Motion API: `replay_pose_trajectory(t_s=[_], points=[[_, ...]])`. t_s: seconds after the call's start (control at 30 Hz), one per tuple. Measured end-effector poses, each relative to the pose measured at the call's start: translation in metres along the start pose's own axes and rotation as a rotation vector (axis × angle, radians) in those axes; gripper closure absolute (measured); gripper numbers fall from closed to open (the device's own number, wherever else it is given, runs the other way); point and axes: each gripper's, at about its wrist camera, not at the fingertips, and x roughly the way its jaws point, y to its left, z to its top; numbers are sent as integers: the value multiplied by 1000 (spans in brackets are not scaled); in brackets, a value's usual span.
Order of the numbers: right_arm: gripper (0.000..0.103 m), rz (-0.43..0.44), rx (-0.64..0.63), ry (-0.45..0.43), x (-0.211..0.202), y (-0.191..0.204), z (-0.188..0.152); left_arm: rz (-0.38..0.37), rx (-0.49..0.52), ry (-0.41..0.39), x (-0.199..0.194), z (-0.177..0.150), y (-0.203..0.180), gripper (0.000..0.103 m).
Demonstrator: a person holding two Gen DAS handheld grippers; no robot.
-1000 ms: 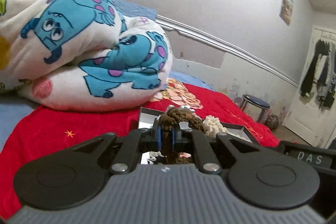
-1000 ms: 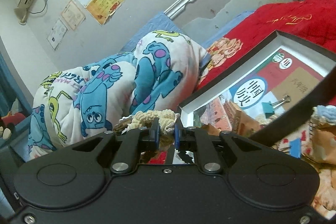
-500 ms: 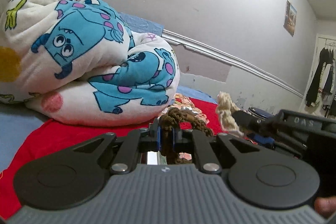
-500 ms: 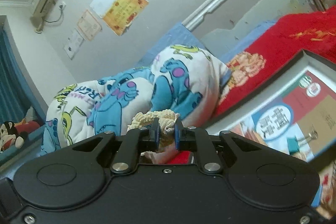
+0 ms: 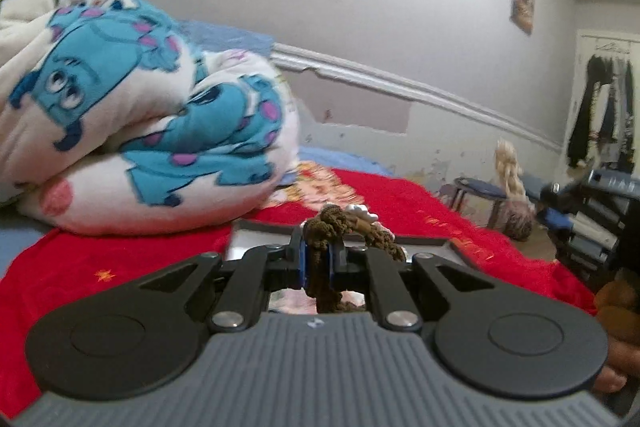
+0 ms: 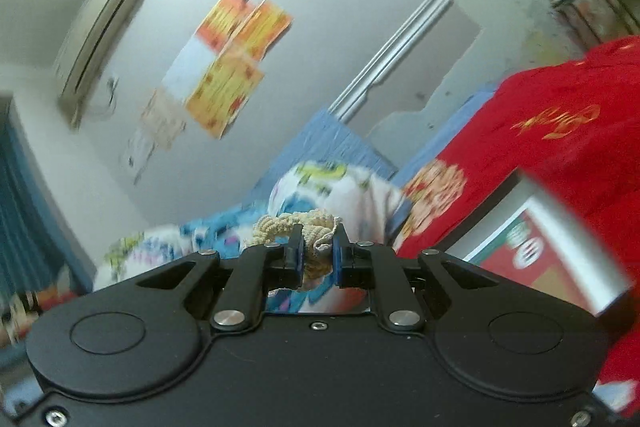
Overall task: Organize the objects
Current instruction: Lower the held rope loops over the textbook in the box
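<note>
Left wrist view: the left gripper (image 5: 318,263) stays clamped tight on a brown crochet piece (image 5: 340,227), which hangs over the front edge of the box (image 5: 424,241) on the red cover (image 5: 120,267). A second ago the cream crochet piece (image 5: 507,169) lay just beyond it at the box; now it hangs far off at the right, held up by the right gripper (image 5: 554,195), whose lettering is too blurred to read. The folded blanket (image 5: 140,107) sits nearer the left.

Right wrist view: the right gripper (image 6: 318,255) is pinched shut on the cream piece. The box has slid to the right edge; its printed red and green label is blurred, unreadable now.
</note>
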Motion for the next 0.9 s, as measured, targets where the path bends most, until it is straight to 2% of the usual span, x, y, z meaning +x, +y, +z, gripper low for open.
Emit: replay_pose_trajectory(t_s=[0.2, 0.4, 0.5, 0.6, 0.73, 0.8, 0.9], points=[[89, -101, -53, 7, -26, -16, 31, -73, 6, -19, 16, 7, -48, 89], [89, -230, -161, 57, -27, -12, 34, -106, 44, 15, 50, -15, -88, 89], [89, -314, -196, 104, -16, -12, 27, -124, 62, 39, 60, -31, -94, 89], [89, -373, -168, 160, -5, -21, 20, -123, 78, 83, 70, -45, -93, 89], [89, -513, -198, 238, 8, -26, 7, -121, 88, 158, 80, -56, -91, 89], [89, -539, -216, 261, 12, -23, 1, -116, 106, 186, 82, -58, -92, 89], [89, -554, -230, 273, 15, -18, -5, -121, 75, 229, 84, -60, -88, 89]])
